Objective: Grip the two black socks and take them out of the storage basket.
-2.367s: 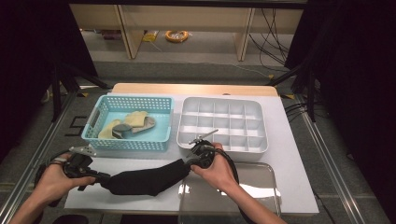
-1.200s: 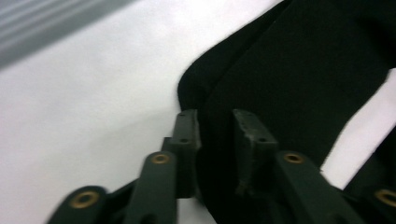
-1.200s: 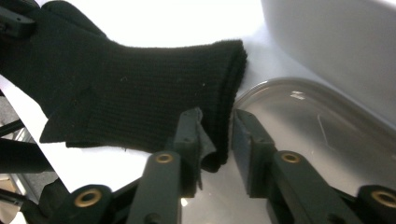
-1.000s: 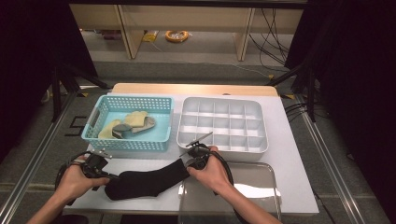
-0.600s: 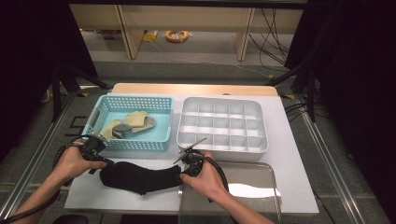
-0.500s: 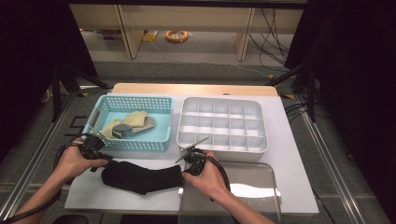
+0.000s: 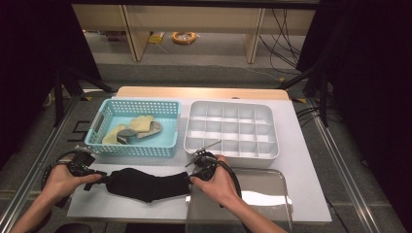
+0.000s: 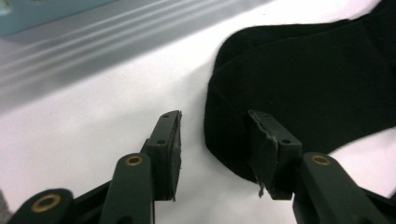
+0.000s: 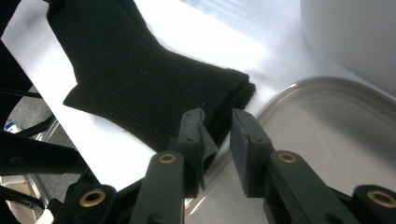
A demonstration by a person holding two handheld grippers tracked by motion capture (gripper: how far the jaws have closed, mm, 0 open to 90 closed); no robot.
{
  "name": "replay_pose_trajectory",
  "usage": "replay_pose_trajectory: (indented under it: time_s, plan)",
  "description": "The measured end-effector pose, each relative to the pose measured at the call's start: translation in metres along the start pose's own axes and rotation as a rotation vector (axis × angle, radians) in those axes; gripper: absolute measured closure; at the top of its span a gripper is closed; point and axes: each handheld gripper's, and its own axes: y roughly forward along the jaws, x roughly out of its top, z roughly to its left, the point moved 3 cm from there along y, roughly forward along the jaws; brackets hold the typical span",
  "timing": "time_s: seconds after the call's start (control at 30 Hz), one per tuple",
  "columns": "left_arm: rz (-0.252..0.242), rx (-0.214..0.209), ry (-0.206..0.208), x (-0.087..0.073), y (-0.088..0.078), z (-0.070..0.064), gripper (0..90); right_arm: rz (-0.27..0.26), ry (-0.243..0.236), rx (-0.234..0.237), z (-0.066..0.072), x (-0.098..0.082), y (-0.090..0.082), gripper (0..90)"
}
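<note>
A black sock (image 7: 145, 184) lies flat on the white table top between my two grippers. My left gripper (image 7: 92, 174) is at its toe end. In the left gripper view the jaws (image 8: 217, 140) stand apart and have just been opening; the sock's rounded end (image 8: 317, 79) reaches into the gap without being pressed. My right gripper (image 7: 197, 170) is at the cuff. Its jaws (image 9: 219, 133) have also just been opening, with the cuff edge (image 9: 135, 74) loose between them.
A blue basket (image 7: 133, 148) holding several folded yellow and grey socks (image 7: 133, 128) stands behind the left hand. A white compartment tray (image 7: 228, 154) sits behind the right hand. A shiny metal tray (image 7: 262, 194) lies at the front right, touching the cuff.
The sock, earlier stretched between both shut grippers, now lies slack on the table. Both pairs of jaws have come apart off it. The left hand has drawn back from the basket.
</note>
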Motion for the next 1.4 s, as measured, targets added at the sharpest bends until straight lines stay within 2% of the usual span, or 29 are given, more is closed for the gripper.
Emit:
replay_pose_trajectory:
  time_s: [0.1,0.13,0.17,0.23,0.3,0.33,0.37,0.4,0.47,0.5,0.53,0.57,0.6,0.63,0.67,0.7,0.77,0.83,0.9,0.93,0.97,1.0,1.07,1.1,1.13,1.17,1.2,1.3,1.4]
  plan:
    - [-0.039,-0.003,-0.032,0.002,0.002,-0.001,57.0,-0.008,0.004,0.001,0.0,-0.001,-0.004,74.8]
    - [-0.027,0.002,-0.013,0.002,0.002,0.0,58.4,-0.027,-0.014,-0.005,-0.002,-0.001,-0.005,74.7]
    - [-0.046,0.019,-0.022,0.002,0.004,-0.004,60.4,-0.024,0.0,-0.005,-0.001,-0.001,-0.007,74.6]
    - [-0.048,0.055,0.008,0.001,0.005,-0.008,63.5,-0.024,-0.01,0.005,-0.003,-0.002,-0.009,74.6]
    - [-0.051,0.065,0.025,0.002,0.006,-0.011,68.8,-0.025,0.018,0.002,-0.003,-0.004,-0.011,74.6]
    - [-0.047,0.066,0.027,0.002,0.007,-0.012,71.4,-0.037,0.005,-0.003,-0.005,-0.005,-0.012,74.4]
    - [-0.047,0.046,0.02,0.002,0.008,-0.014,75.2,-0.038,0.005,0.005,-0.006,-0.006,-0.012,74.4]
    - [-0.044,0.061,0.031,0.002,0.008,-0.015,78.2,-0.043,0.005,-0.006,-0.008,-0.007,-0.014,74.4]
    - [-0.045,0.057,0.029,0.004,0.008,-0.016,81.4,-0.045,0.013,-0.009,-0.01,-0.009,-0.017,74.3]
    - [-0.042,0.046,0.024,0.005,0.007,-0.016,82.6,-0.05,0.018,-0.005,-0.01,-0.009,-0.018,74.3]
    - [-0.044,0.028,0.017,0.006,0.006,-0.014,83.8,-0.058,-0.004,-0.004,-0.011,-0.009,-0.019,74.3]
    - [-0.042,0.006,0.012,0.006,0.004,-0.011,85.4,-0.051,0.022,-0.006,-0.011,-0.01,-0.02,74.3]
    - [-0.059,-0.002,-0.008,0.007,0.003,-0.011,86.2,-0.06,0.015,-0.006,-0.012,-0.011,-0.021,74.2]
    - [-0.063,-0.031,-0.019,0.008,-0.001,-0.009,86.3,-0.057,0.022,-0.008,-0.013,-0.011,-0.022,74.2]
    - [-0.068,-0.036,-0.026,0.009,-0.004,-0.008,86.4,-0.063,0.02,-0.02,-0.014,-0.012,-0.023,74.2]
    - [-0.067,-0.051,-0.025,0.009,-0.006,-0.007,86.5,-0.073,0.004,-0.006,-0.015,-0.012,-0.024,74.2]
    - [-0.065,-0.062,-0.031,0.011,-0.007,-0.007,86.5,-0.058,0.039,-0.031,-0.015,-0.014,-0.025,74.2]
    - [-0.059,-0.066,-0.028,0.012,-0.004,-0.006,86.5,-0.067,0.02,-0.018,-0.015,-0.014,-0.024,74.0]
    - [-0.073,-0.063,-0.037,0.012,-0.003,-0.005,85.9,-0.061,0.026,-0.014,-0.015,-0.015,-0.023,72.9]
    - [-0.088,-0.063,-0.044,0.013,-0.002,-0.005,84.2,-0.057,0.025,-0.027,-0.016,-0.016,-0.022,72.0]
    - [-0.095,-0.065,-0.032,0.014,-0.003,-0.005,83.2,-0.057,0.027,-0.022,-0.016,-0.017,-0.022,71.6]
    - [-0.132,-0.065,-0.041,0.015,-0.003,-0.008,83.4,-0.058,0.023,-0.011,-0.017,-0.017,-0.021,71.5]
    - [-0.125,-0.041,0.019,0.016,-0.009,-0.014,84.5,-0.057,0.03,-0.016,-0.018,-0.018,-0.021,71.3]
    - [-0.137,-0.038,0.017,0.017,-0.009,-0.017,84.9,-0.06,0.029,-0.017,-0.018,-0.017,-0.021,71.3]
    - [-0.123,-0.036,0.047,0.017,-0.01,-0.018,85.0,-0.06,0.019,-0.022,-0.02,-0.017,-0.021,71.3]
    - [-0.119,-0.027,0.034,0.018,-0.009,-0.02,84.7,-0.06,0.023,-0.022,-0.019,-0.017,-0.021,71.3]
    - [-0.091,-0.022,0.054,0.017,-0.008,-0.018,84.1,-0.06,0.024,-0.031,-0.019,-0.016,-0.021,71.2]
    - [-0.082,-0.01,0.035,0.017,0.004,-0.012,79.5,-0.063,0.009,-0.001,-0.016,-0.015,-0.021,71.1]
    - [-0.092,-0.003,0.002,0.017,0.011,-0.007,68.6,-0.063,0.004,-0.002,-0.016,-0.016,-0.02,70.9]
